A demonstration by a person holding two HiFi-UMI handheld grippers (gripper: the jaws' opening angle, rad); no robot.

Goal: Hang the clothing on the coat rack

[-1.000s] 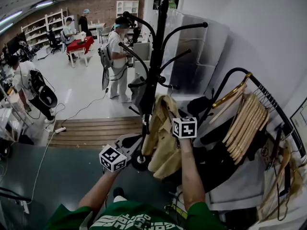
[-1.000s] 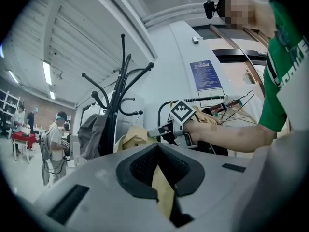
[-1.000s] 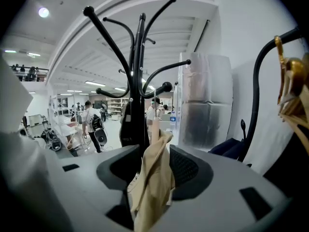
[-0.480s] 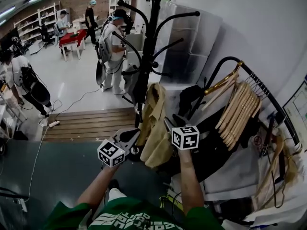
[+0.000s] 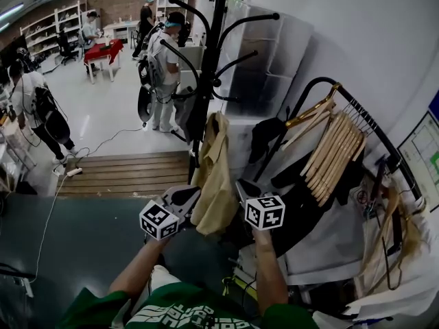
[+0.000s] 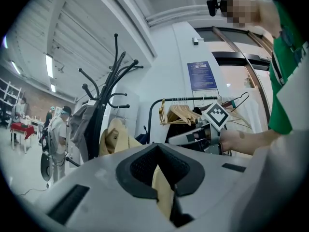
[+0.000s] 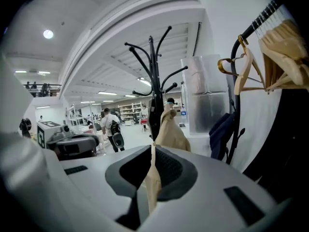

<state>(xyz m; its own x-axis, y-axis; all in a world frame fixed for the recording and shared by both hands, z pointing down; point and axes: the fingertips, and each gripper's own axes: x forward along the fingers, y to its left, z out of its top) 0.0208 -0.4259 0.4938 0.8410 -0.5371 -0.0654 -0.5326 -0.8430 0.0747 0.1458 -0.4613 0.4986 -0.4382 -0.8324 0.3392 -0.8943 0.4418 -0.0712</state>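
A tan jacket [image 5: 214, 177] hangs down against the pole of the black coat rack [image 5: 212, 60], its top near a low hook. My left gripper [image 5: 194, 194] is at the jacket's left edge. In the left gripper view it [image 6: 161, 178] is shut on a fold of the tan cloth [image 6: 163, 192]. My right gripper [image 5: 240, 184] is at the jacket's right edge. Its jaws [image 7: 150, 173] have just been closing, and a strip of the tan cloth [image 7: 153, 178] is pinched between them. The rack [image 7: 155, 81] and the jacket's upper part [image 7: 169, 129] stand straight ahead.
A black clothes rail [image 5: 357, 115] with several wooden hangers [image 5: 336, 156] and dark garments stands close on the right, against a white wall. A wooden platform [image 5: 123, 173] lies behind the rack. Several people [image 5: 164, 74] stand further back on the open floor.
My right gripper has dropped lower in the picture, beside the jacket's right edge. The left gripper has stayed at the left edge. The jacket now hangs narrower and straighter along the pole.
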